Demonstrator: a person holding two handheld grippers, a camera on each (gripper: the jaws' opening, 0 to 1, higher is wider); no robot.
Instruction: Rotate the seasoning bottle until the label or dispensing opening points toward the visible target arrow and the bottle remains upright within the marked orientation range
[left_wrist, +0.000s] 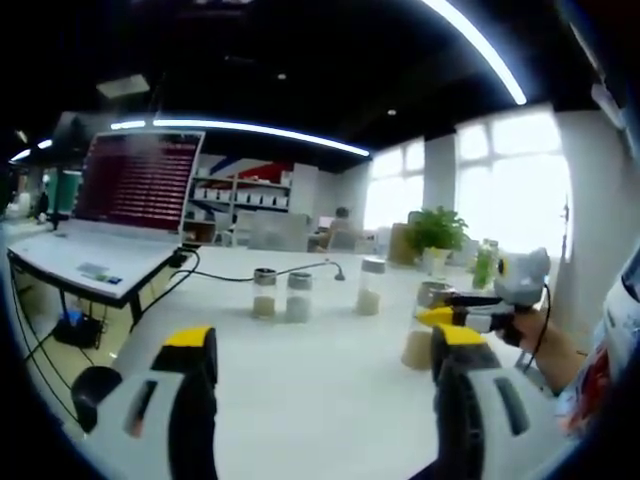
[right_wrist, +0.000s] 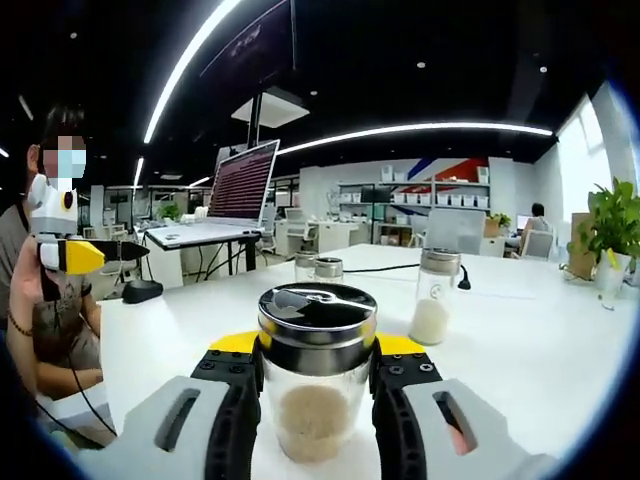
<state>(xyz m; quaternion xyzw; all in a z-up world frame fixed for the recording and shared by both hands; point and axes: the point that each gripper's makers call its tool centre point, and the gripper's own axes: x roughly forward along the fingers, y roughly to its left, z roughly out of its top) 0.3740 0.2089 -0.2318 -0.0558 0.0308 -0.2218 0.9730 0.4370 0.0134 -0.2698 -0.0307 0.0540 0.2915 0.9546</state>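
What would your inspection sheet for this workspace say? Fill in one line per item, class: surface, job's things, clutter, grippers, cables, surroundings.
Surface: white table, mostly bare.
Job's things: bottle upright between the right gripper's jaws, steel cap on, pale grains inside; no target arrow seen.
Clutter: three more bottles standing apart farther back; mouse near the table edge.
Grippers: right shut on bottle; left gripper open, holding nothing.
Cables: black cable across the table.
Surroundings: monitor, plant, shelves, windows, a seated person.

Opposed low views across table (left_wrist: 330, 360)
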